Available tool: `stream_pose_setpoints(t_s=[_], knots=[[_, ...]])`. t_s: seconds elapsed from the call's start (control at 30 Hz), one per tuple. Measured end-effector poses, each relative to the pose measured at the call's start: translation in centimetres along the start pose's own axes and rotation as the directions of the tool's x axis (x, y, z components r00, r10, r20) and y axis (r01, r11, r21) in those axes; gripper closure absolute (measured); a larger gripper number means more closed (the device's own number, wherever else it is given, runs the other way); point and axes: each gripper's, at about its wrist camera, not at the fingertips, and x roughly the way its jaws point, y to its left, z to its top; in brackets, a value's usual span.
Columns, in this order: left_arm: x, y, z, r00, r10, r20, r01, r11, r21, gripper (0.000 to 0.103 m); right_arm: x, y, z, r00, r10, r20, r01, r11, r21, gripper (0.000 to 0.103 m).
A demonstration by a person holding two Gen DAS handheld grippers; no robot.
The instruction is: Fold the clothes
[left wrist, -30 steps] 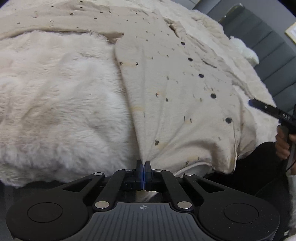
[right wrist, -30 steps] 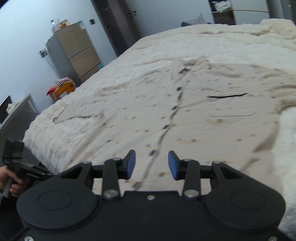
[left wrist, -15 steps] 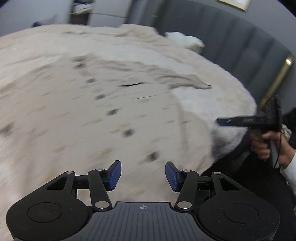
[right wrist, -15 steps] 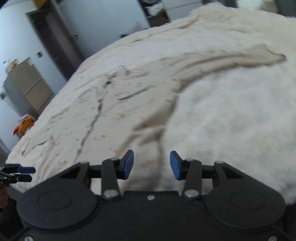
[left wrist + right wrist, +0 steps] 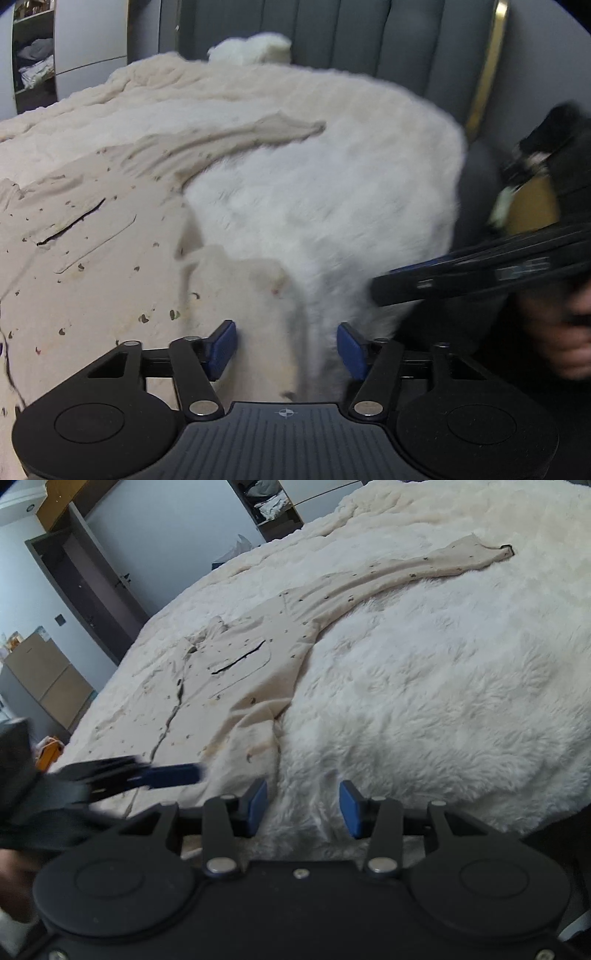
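A beige button-up shirt [image 5: 236,672] with small dark specks lies spread face up on a white fluffy bed cover [image 5: 424,686]. One long sleeve [image 5: 417,568] reaches toward the far right. In the left wrist view the shirt [image 5: 92,258] fills the left side, with its near hem corner rumpled. My left gripper [image 5: 286,345] is open and empty over that hem corner. My right gripper [image 5: 303,806] is open and empty over the cover just right of the hem. Each gripper shows blurred in the other's view, the right one [image 5: 461,273] and the left one [image 5: 122,775].
A grey padded headboard [image 5: 369,37] with a gold trim stands behind the bed. A dark door [image 5: 92,587], a beige cabinet [image 5: 44,686] and open shelves [image 5: 273,506] line the far wall. The bed's near edge drops off below both grippers.
My left gripper let go of the shirt hem, opened and swung right toward the hem corner. My right gripper stayed open and also swung right along the bed edge. The two grippers are now close together.
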Motion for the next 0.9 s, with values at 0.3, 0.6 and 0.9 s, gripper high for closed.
stream_pose_setpoints(t_s=[0.3,0.6,0.9], knots=[[-1.6,16.5,-3.0,0.882,-0.394,0.259,0.462,0.613,-0.641,0.096,0.3,1.4,-0.8,0.993,0.121,0.001,-0.12,0.99,-0.075,0.061],[-1.1,20.0,-6.6,0.917,-0.32,0.238,0.379,0.514,-0.77,0.069,4.1,3.5,0.5,0.98,0.197,-0.02,-0.198,0.977,-0.08,0.061],[-7.1,12.7,-3.5,0.98,-0.14,0.14,0.184,0.902,-0.39,0.045,3.2,7.0,0.8,0.977,0.213,-0.002,-0.209,0.956,-0.206,0.061]])
